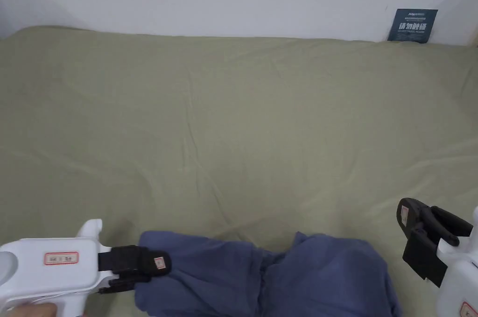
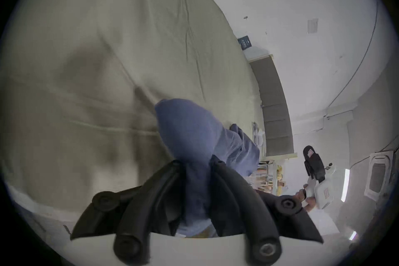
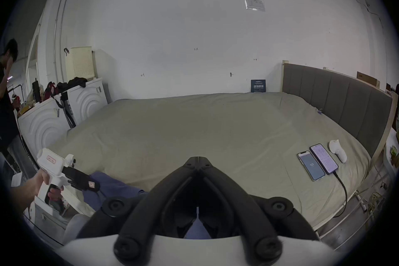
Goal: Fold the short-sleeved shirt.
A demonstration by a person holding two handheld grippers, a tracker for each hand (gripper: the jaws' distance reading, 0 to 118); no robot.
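Observation:
A blue short-sleeved shirt (image 1: 280, 276) lies crumpled at the near edge of the olive-green bed sheet (image 1: 233, 122). My left gripper (image 1: 158, 270) sits at the shirt's left end. In the left gripper view its jaws (image 2: 197, 162) are shut on a bunch of the blue cloth (image 2: 190, 124), which runs between them. My right gripper (image 1: 405, 214) hovers in the air to the right of the shirt, apart from it. In the right gripper view its jaws (image 3: 198, 158) meet at the tips with nothing between them. That view also has the left gripper (image 3: 92, 184) on the shirt (image 3: 112, 186).
Two phones (image 3: 317, 162), one on a cable, and a white controller (image 3: 338, 150) lie on the bed's right side near the grey headboard (image 3: 336, 102). A dark card (image 1: 413, 25) leans on the wall. White cabinets (image 3: 54, 119) and a person (image 3: 8, 85) stand past the bed's left end.

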